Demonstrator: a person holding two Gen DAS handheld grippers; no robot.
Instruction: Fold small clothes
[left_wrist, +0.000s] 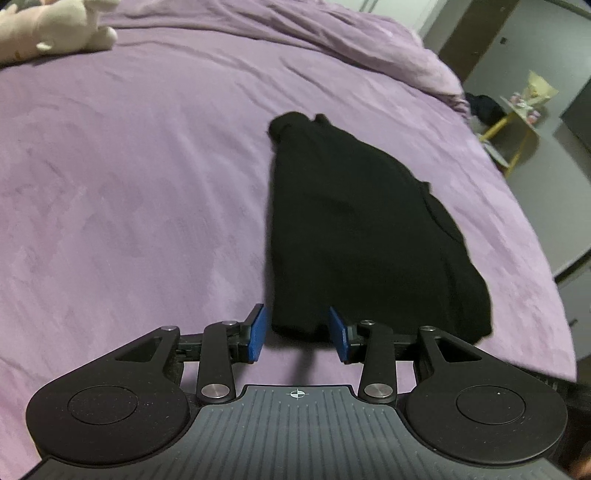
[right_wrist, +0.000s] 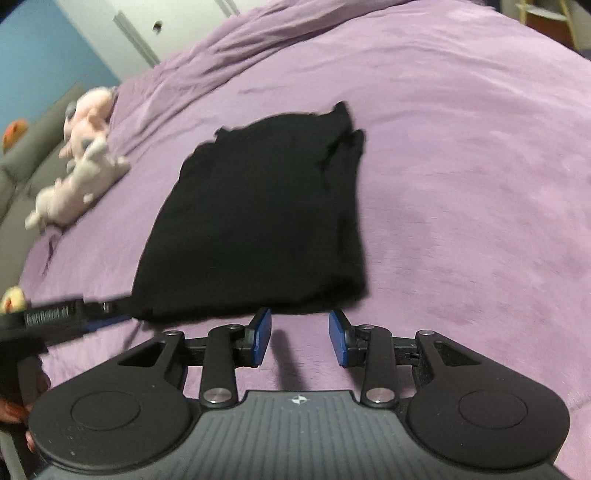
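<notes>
A black garment (left_wrist: 354, 229) lies folded into a long strip on the purple bedspread (left_wrist: 129, 184). In the left wrist view my left gripper (left_wrist: 297, 332) is open, its blue pads on either side of the garment's near left corner, holding nothing. In the right wrist view the same garment (right_wrist: 258, 221) lies flat ahead. My right gripper (right_wrist: 300, 338) is open and empty just short of the garment's near edge. The left gripper (right_wrist: 66, 317) shows at the left of that view, by the garment's near left corner.
A pale stuffed toy (left_wrist: 55, 29) lies on the bed at the far left, also in the right wrist view (right_wrist: 81, 173). Bunched purple bedding (left_wrist: 351, 48) lies at the back. A yellow-legged side table (left_wrist: 517, 118) stands beyond the bed's right edge.
</notes>
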